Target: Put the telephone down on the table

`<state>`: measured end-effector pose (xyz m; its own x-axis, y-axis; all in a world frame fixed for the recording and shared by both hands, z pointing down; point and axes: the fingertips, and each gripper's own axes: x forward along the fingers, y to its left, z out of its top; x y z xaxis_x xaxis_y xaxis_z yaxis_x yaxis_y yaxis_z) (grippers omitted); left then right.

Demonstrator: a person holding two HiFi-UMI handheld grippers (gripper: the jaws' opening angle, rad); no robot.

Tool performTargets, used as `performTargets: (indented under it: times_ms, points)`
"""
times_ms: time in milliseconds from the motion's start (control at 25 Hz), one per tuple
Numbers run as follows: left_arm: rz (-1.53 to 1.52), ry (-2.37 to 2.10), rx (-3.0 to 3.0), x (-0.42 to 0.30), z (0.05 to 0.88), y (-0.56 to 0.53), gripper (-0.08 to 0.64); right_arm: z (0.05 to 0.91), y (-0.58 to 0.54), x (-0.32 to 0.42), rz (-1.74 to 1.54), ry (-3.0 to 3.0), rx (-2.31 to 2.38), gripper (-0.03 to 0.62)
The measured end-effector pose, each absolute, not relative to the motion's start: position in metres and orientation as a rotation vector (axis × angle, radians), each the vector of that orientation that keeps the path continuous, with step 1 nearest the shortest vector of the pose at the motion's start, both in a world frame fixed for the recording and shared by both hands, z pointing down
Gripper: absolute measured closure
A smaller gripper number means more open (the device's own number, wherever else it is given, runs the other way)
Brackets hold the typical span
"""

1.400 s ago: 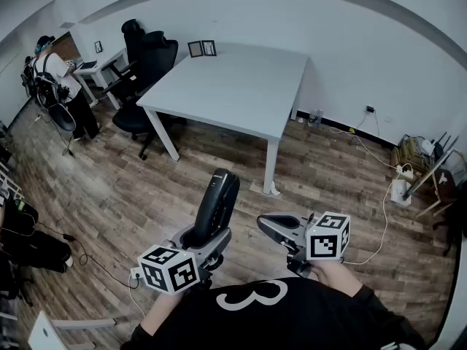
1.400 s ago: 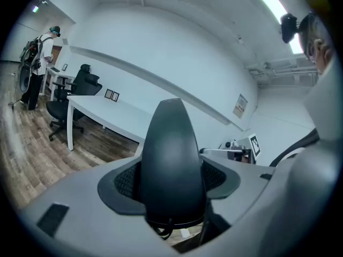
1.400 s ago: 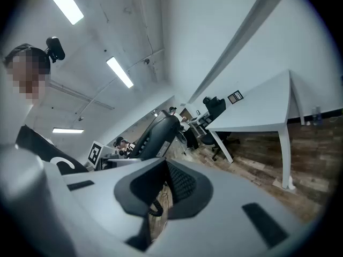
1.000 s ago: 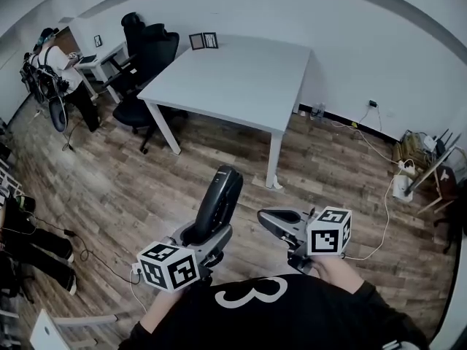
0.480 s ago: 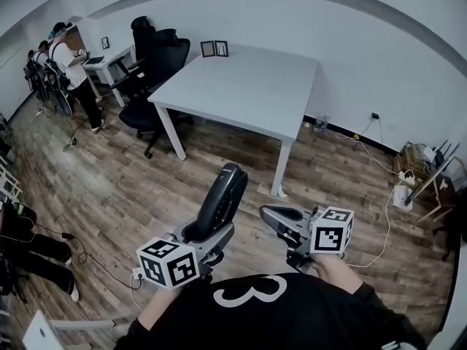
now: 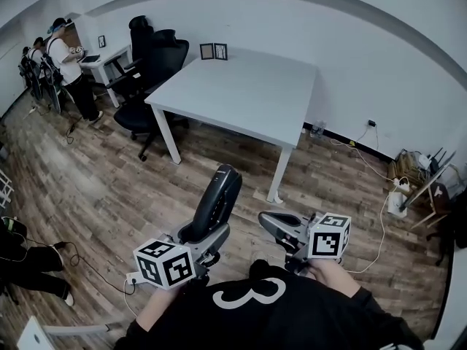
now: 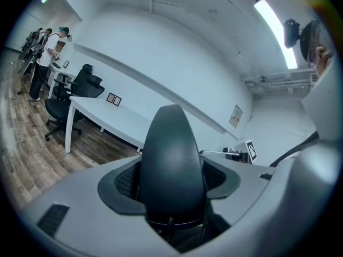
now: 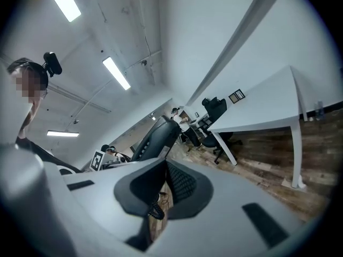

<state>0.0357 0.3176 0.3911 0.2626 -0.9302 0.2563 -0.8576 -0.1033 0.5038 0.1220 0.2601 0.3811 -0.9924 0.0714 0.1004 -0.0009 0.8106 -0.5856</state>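
The black telephone handset (image 6: 217, 201) stands tilted upward in my left gripper (image 6: 200, 234), which is shut on its lower end. In the left gripper view the handset (image 7: 171, 157) fills the middle, both dark pads (image 7: 122, 182) pressed on its sides. My right gripper (image 6: 276, 224) hovers beside it to the right, shut and holding nothing. From the right gripper view the handset (image 8: 154, 138) shows past the closed jaws. The white table (image 6: 248, 86) stands ahead, well beyond both grippers, over the wooden floor.
Two small picture frames (image 6: 213, 51) stand at the table's far left corner. Black office chairs (image 6: 149, 57) sit left of the table. People (image 6: 62, 53) stand at a small desk far left. Cables and a power strip (image 6: 398, 188) lie on the floor at the right.
The head view has shifted slightly and the table sits a bit nearer. The people at the far left have moved about. Both grippers keep their pose, the handset still held.
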Motion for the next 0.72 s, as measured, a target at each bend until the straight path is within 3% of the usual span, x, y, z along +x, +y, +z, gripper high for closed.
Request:
performTargets:
  times_ms: [720]
  points:
    - [-0.124,-1.686,1.84,-0.046,0.403,0.156,0.267,0.405,0.081,0.038,1.074,-2.812,-0.172,0.583]
